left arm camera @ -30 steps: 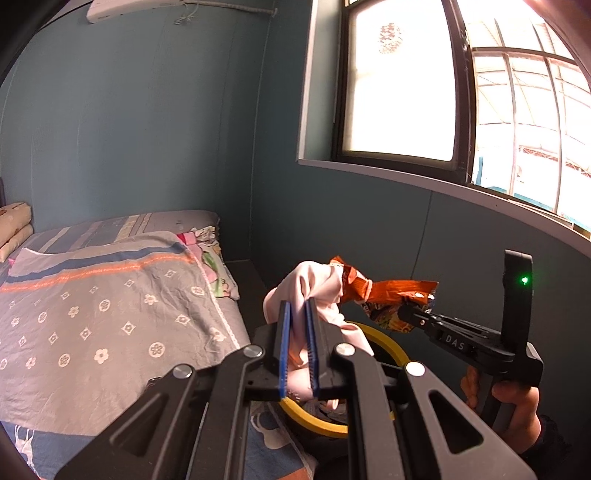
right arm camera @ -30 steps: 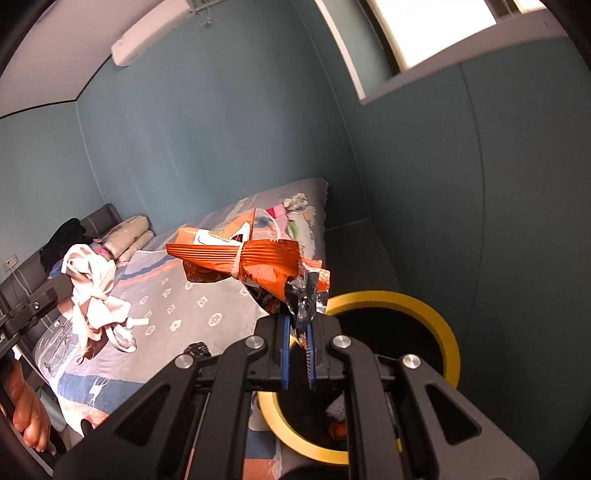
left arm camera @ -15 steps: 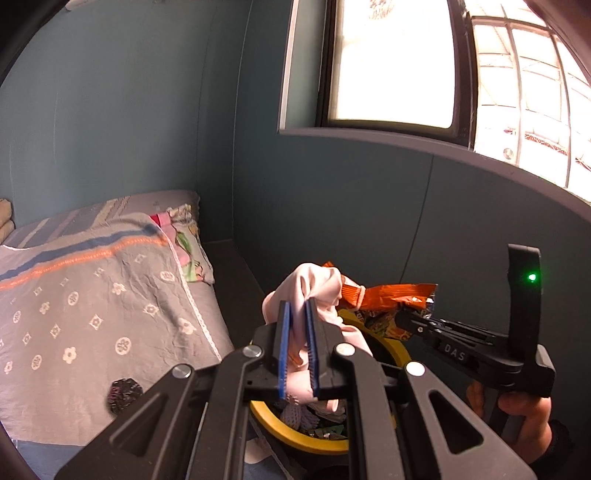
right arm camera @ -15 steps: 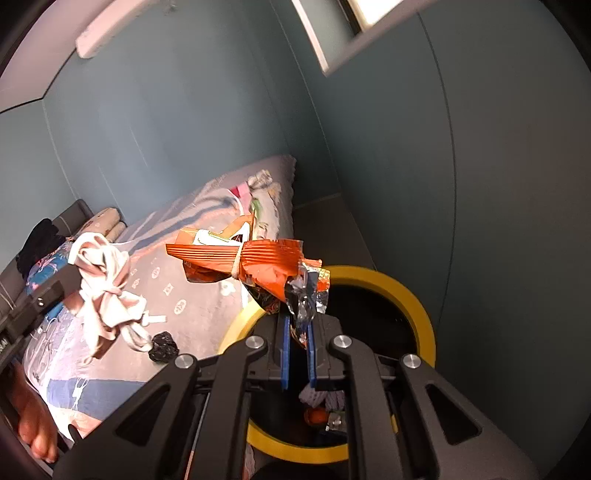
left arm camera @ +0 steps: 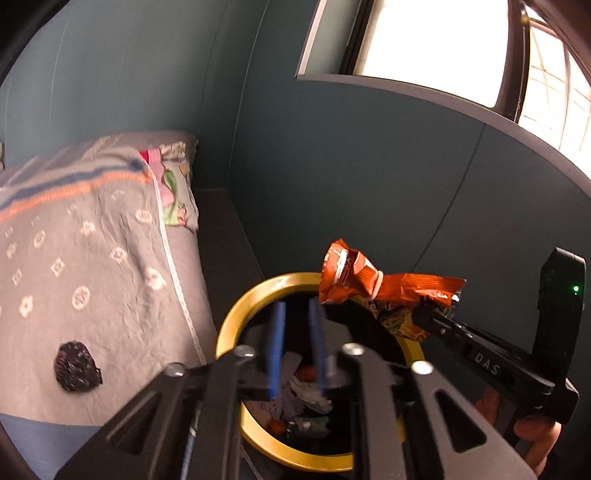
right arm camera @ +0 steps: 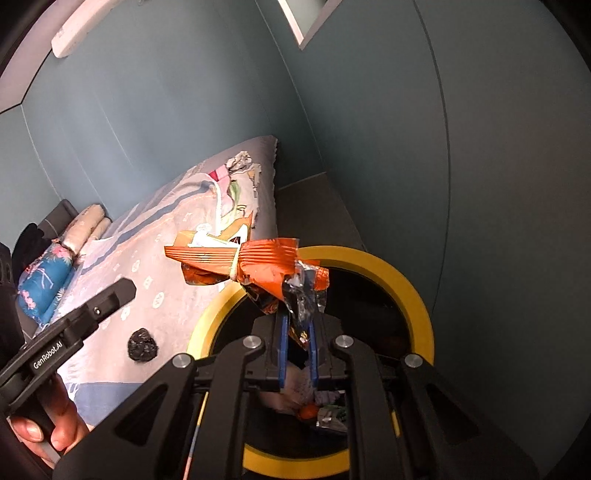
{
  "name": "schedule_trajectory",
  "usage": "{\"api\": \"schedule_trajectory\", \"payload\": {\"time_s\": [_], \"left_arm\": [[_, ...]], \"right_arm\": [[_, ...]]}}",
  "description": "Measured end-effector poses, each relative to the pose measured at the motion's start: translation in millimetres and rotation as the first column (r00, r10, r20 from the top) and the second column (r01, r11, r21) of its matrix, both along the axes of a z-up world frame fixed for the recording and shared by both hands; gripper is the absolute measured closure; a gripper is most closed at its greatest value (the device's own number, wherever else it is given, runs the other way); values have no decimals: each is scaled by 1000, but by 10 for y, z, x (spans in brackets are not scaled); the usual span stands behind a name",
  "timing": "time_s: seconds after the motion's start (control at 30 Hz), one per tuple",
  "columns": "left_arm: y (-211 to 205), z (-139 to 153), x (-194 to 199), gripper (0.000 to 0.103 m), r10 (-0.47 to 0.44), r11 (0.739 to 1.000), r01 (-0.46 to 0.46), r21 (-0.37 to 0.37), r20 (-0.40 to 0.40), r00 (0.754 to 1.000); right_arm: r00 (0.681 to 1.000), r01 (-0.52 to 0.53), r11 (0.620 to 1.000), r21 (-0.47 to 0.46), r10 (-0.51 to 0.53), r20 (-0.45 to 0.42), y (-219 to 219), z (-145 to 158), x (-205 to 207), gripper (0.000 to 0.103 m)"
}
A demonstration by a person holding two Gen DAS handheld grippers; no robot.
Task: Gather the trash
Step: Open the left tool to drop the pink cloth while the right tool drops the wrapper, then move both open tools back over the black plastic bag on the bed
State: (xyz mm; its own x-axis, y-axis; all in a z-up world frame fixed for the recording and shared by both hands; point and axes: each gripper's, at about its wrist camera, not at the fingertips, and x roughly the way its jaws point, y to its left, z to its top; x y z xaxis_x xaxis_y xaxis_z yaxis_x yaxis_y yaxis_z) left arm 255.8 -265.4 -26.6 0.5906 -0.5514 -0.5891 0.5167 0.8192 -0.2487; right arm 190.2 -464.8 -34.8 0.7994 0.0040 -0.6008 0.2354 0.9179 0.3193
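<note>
L gripper point(left arm camera: 295, 347) is now hanging apart & empty over the yellow-rimmed bin point(left arm camera: 236, 317); pale wad it was gripping is gone, prob. binned; R gripper point(right arm camera: 295, 347) is clamping orange wrapper point(right arm camera: 258, 258) above bin; black scrap point(left arm camera: 75, 371) is lying on bed point(left arm camera: 92, 258).

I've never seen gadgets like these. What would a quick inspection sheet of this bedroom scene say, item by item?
Surface: grey patterned bedspread, rumpled, beside the bin.
Job's things: crumpled orange snack wrapper held over the yellow-rimmed black trash bin; paper and wrappers lie inside the bin.
Clutter: small dark crumpled wad on the bedspread; blue floral pillow and colourful cloth at the bed's far end.
Grippers: left gripper open, empty, above the bin; right gripper shut on the wrapper's tail.
Cables: nothing seen.
Surroundings: teal walls, bright window, white air conditioner high up.
</note>
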Motion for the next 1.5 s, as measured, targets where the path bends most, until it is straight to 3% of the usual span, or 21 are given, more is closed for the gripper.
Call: {"api": "schedule_trajectory", "payload": {"time_s": [0.1,0.17,0.27,0.5,0.7,1.0,1.23,1.5], "left_arm": [[89,-8,12,56,28,1000,-28,-8,8,1000],[148,-1,18,52,40,999,-40,-14,6,999],[237,26,15,44,59,998,-59,-23,3,998],[460,45,-11,30,105,994,-104,-21,9,994],[783,-1,34,29,162,987,-162,-8,2,987],[1479,-116,198,29,295,956,-295,6,-20,955],[2007,-319,430,29,352,932,-360,-34,-140,925],[2440,-671,761,29,364,908,-409,-87,-316,876]], "right_arm": [[1000,20,1000,14,-20,2,-10,-53,4,77],[999,35,999,13,-35,4,-6,-61,-9,67],[999,45,999,11,-45,8,16,-79,-27,66],[999,34,999,17,-34,31,106,-6,-82,52],[999,-6,1000,19,6,36,219,75,-50,44],[990,-136,990,23,135,27,612,90,128,42],[961,-275,960,50,275,-9,1055,-9,448,42],[900,-423,899,112,432,-62,1730,-338,821,42]]}}
